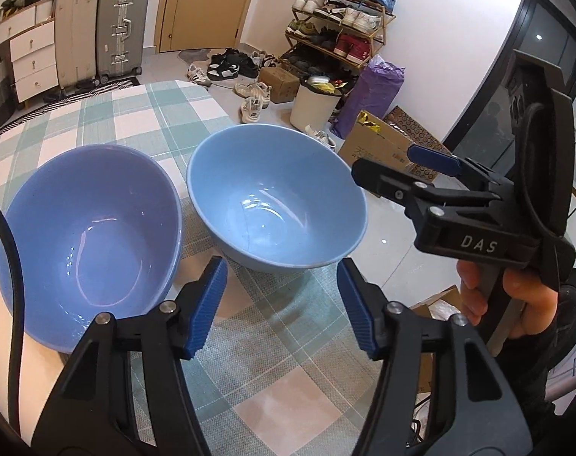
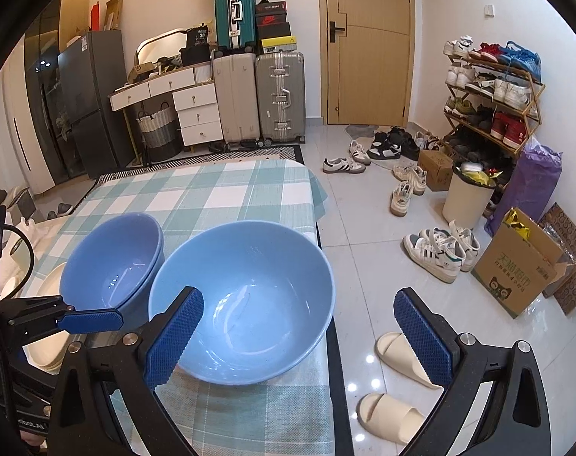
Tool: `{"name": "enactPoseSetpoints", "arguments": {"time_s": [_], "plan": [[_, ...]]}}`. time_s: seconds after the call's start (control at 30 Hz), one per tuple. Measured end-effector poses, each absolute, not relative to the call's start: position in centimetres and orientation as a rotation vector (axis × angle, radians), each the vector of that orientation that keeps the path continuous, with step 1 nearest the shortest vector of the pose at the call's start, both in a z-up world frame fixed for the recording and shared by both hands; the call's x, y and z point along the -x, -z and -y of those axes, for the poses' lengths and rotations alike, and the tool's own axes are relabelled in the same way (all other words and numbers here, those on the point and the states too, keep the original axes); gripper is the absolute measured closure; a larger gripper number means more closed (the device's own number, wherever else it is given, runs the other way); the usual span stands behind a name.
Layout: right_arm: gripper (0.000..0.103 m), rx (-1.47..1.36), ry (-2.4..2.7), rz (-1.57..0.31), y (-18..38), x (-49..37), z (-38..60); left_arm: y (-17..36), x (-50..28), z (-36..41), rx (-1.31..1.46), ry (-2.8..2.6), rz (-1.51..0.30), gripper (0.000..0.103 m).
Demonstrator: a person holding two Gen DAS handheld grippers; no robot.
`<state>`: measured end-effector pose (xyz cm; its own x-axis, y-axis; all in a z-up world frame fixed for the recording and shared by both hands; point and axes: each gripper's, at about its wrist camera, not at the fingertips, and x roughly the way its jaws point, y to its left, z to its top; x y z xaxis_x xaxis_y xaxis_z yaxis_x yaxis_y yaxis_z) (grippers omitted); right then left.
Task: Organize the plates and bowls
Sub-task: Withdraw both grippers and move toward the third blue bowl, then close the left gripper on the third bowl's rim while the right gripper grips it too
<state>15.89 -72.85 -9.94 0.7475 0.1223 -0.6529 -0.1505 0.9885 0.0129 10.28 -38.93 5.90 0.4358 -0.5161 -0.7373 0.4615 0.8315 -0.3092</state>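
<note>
Table [image 2: 227,190]: covered with a green and white check cloth, right edge close to the light bowl.
Light blue bowl [image 1: 276,205]: sits upright on the cloth, near the right edge of the table, empty inside.
Darker blue bowl [image 1: 90,235]: just left of the light one, nearly touching it; looks like two bowls stacked, judged from the double rim in the right wrist view.
Cream plates [image 2: 46,345]: low and to the left of the darker bowl, partly hidden, so hard to count.
Left claw [image 1: 282,307]: half wide, nothing between the blue pads, hangs over bare cloth on the near side of the light bowl.
Right claw [image 2: 299,338]: wide, nothing held; left pad over the near rim of the light bowl, right pad out past the table edge, over the floor.
Right hand [image 1: 515,304]: wraps the handle of the right claw, off to the right.
Key thing: light bowl lies straight ahead and a bit far from the left claw, near rim facing the gap.
Nearer claw: probably the right one, already beside the rim.
Likely next: pinch the rim, then lift the bowl left onto the darker stack.
Care: thin rim, smooth bowl, could slip.
</note>
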Motion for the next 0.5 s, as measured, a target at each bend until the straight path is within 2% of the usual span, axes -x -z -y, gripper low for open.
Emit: {"name": "enactPoseSetpoints", "arguments": {"time_s": [0.27, 0.33, 0.37, 0.4, 0.5], "plan": [[0.003, 0.008, -0.169, -0.761, 12.1, -18.1, 73.7, -4.5, -11.9, 40.2, 0.063, 0.578, -0.968, 0.046], [0.013, 0.004, -0.168, -0.779, 12.8, -19.0, 73.9, -4.1, -12.4, 40.4, 0.068, 0.575, -0.974, 0.046], [0.024, -0.003, -0.166, -0.796, 13.2, -19.5, 74.0, -4.0, -12.6, 40.4, 0.069, 0.574, -0.976, 0.046], [0.027, -0.008, -0.165, -0.810, 13.6, -19.8, 74.2, -3.8, -12.8, 40.5, 0.071, 0.572, -0.977, 0.046], [0.028, -0.017, -0.163, -0.825, 14.5, -20.7, 74.4, -3.4, -13.5, 40.3, 0.087, 0.563, -0.983, 0.046]]}}
